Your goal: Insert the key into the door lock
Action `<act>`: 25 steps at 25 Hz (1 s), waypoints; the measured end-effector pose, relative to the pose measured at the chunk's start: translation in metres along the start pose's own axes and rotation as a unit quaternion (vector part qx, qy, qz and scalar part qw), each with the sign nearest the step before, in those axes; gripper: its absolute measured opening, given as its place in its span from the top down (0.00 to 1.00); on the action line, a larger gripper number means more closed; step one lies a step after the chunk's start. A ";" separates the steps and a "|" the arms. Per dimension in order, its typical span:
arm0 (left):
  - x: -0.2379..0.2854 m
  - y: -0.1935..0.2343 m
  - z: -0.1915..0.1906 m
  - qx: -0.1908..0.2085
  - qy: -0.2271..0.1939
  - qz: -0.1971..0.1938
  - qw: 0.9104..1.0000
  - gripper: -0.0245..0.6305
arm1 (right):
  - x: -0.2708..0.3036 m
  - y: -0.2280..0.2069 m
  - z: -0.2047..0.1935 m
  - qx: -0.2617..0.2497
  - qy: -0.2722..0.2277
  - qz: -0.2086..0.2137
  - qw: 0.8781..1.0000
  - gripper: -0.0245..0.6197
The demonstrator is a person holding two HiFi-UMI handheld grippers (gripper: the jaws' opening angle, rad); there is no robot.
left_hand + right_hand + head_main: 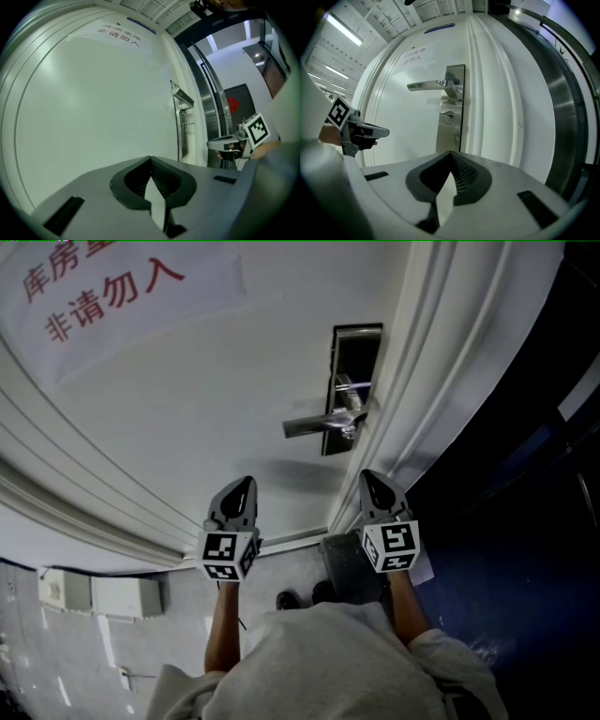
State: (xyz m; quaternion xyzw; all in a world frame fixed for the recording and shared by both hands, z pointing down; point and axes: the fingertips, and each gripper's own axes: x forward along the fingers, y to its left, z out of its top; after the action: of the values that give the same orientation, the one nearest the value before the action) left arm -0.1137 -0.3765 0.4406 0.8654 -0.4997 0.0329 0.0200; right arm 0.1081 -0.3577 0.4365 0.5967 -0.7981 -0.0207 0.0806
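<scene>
Looks like smooth white paint on the door [187,409], with a soft sheen. Shows brushed, shiny metal on the lock plate [452,108] and the handle [426,85]. Reads as thin matt paper for the sign [122,296]. Appears as matt grey plastic on the left gripper [150,159] and the right gripper [450,153], with darker ribbed pads [463,174] inside. Seems soft grey cloth on the shirt [337,662]. Gleams like polished steel along the frame [567,117].

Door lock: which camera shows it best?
The right gripper view: the lock faces it squarely, below the handle. The head view shows it foreshortened from above; the left gripper view only edge-on.
</scene>
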 end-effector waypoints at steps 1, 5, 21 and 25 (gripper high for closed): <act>0.001 0.000 0.001 0.001 0.000 0.000 1.000 0.94 | 0.000 -0.001 0.000 -0.001 0.000 0.000 1.000 0.93; 0.002 -0.001 0.001 0.001 -0.001 -0.001 1.000 0.94 | 0.002 -0.002 0.004 -0.002 -0.004 -0.003 1.000 0.93; 0.003 -0.002 0.000 -0.003 -0.002 0.001 1.000 0.94 | 0.007 0.002 0.008 -0.023 -0.012 -0.004 1.000 0.93; 0.002 -0.002 0.000 -0.002 -0.002 0.001 1.000 0.94 | 0.008 0.002 0.010 -0.023 -0.014 -0.003 1.000 0.93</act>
State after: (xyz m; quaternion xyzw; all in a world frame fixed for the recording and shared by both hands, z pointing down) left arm -0.1107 -0.3774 0.4410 0.8647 -0.5010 0.0301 0.0203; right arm 0.1021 -0.3656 0.4282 0.5964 -0.7970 -0.0475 0.0831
